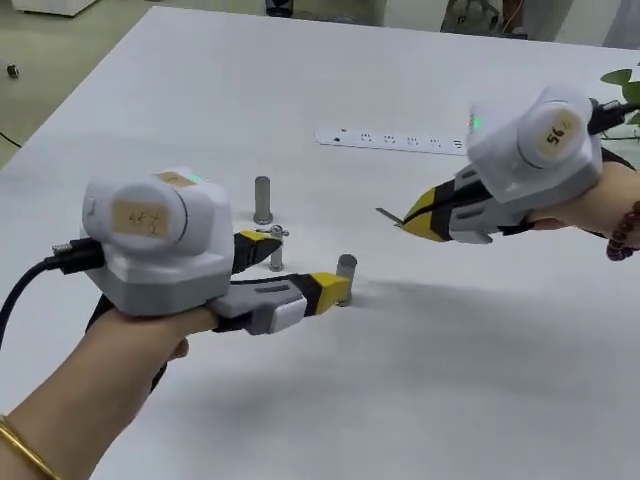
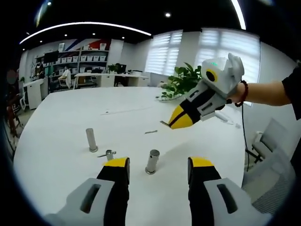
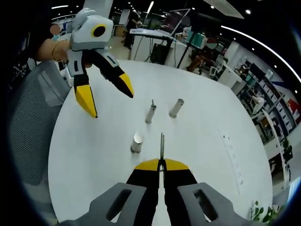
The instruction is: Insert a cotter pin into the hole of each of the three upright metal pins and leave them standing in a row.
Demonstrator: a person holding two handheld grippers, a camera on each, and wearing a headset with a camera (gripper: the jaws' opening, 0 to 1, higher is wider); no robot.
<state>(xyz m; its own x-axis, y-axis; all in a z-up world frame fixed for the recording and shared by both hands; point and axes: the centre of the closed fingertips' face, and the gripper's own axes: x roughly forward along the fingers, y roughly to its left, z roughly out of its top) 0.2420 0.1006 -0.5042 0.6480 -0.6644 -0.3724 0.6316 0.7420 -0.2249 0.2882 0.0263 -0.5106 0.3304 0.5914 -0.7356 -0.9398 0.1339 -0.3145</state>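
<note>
Mostly the danger lies with the thin grey metal cotter pin [image 3: 162, 145], pinched by its end in the clenched yellow-tipped right gripper [image 1: 406, 220] at the upper right of the head view, well apart from any hole: held so narrowly, it could swivel or slip if it meets the hole's edge askew. Lower left, the yellow-tipped left gripper [image 1: 296, 266] is spread wide, grasping nothing, with the nearest short upright steel pin [image 1: 346, 270] at its lower tip; closing off-centre could topple it on the white table [image 1: 450, 380] or nudge the middle steel pin [image 1: 276, 248], which seems already fitted.
</note>
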